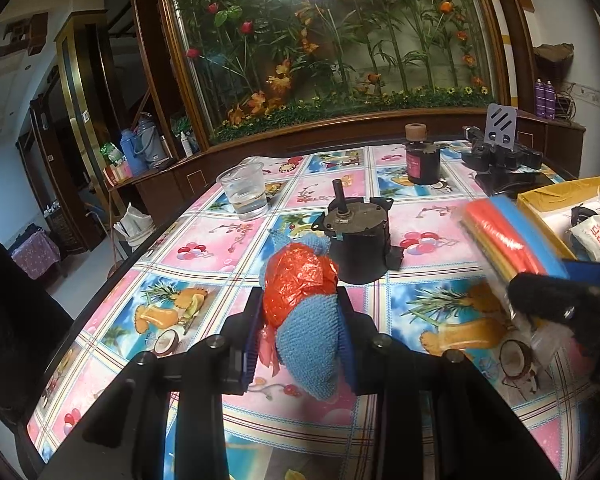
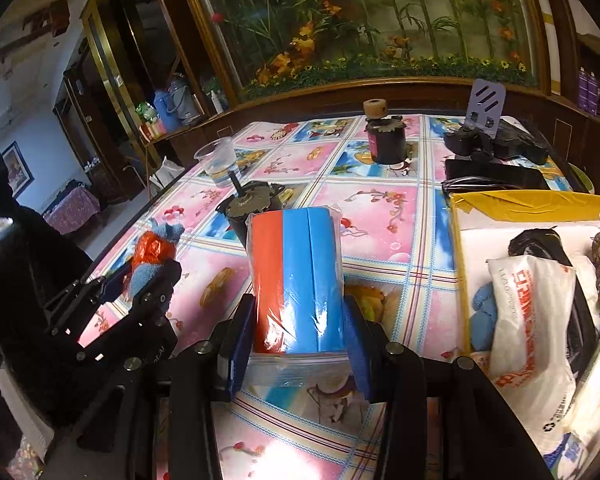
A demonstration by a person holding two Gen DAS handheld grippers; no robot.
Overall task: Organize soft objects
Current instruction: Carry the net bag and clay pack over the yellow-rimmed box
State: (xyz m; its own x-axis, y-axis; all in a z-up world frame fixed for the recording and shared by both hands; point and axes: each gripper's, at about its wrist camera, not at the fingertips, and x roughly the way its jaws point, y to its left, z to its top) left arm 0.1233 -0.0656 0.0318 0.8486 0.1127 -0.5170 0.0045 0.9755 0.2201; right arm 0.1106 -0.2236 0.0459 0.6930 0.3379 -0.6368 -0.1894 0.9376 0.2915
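My left gripper (image 1: pixel 300 336) is shut on a blue knitted cloth bundle (image 1: pixel 308 344) with a crumpled red plastic bag (image 1: pixel 300 284) around it, held above the patterned tablecloth. It also shows in the right wrist view (image 2: pixel 148 264). My right gripper (image 2: pixel 296 344) is shut on a plastic-wrapped pack of red and blue sponges (image 2: pixel 296 276), held above the table; the pack shows in the left wrist view (image 1: pixel 504 236). A yellow-edged open box (image 2: pixel 500 208) at the right holds a white packet (image 2: pixel 532 320), a blue cloth (image 2: pixel 482 312) and other soft items.
A black motor with a shaft (image 1: pixel 360 240) stands mid-table, just beyond the left bundle. A clear plastic cup (image 1: pixel 246 190) stands far left, a dark jar with a cork (image 1: pixel 420 160) at the back, black devices (image 1: pixel 500 156) at the back right.
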